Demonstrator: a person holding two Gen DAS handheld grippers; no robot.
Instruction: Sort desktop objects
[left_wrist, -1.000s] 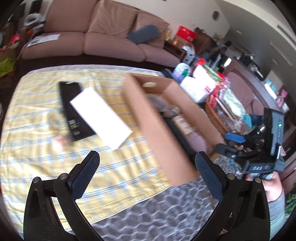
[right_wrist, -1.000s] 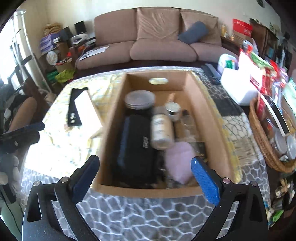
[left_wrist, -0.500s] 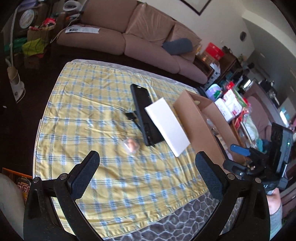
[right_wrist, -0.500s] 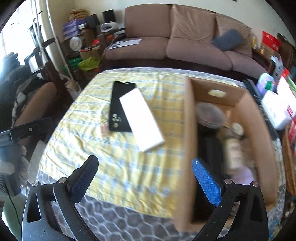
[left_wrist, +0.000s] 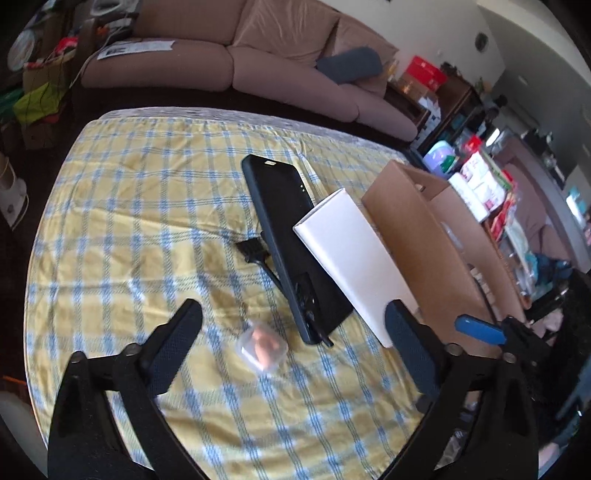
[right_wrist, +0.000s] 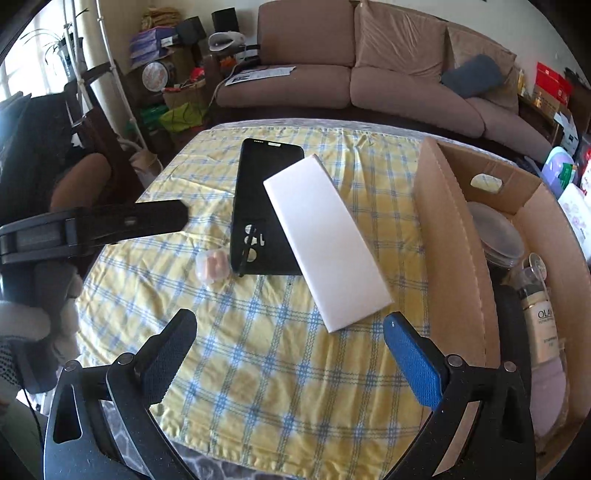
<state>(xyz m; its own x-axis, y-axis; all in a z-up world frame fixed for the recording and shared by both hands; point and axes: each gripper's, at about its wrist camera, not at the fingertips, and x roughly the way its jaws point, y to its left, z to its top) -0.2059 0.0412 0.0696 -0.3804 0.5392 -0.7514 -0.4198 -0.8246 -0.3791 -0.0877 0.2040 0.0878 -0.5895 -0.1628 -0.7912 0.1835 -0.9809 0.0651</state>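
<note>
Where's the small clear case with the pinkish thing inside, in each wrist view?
Left wrist: the small clear case lies low centre on the yellow checked cloth, just left of the black phone case's near end.
Right wrist: centre-left, again beside that near end.
Shared landmark: the black phone case.

Each camera sits on a gripper and looks down at the yellow checked cloth (left_wrist: 155, 206) from close up. Both see the white box (right_wrist: 325, 240), black case (left_wrist: 291, 251) and sofa (right_wrist: 369, 74).
</note>
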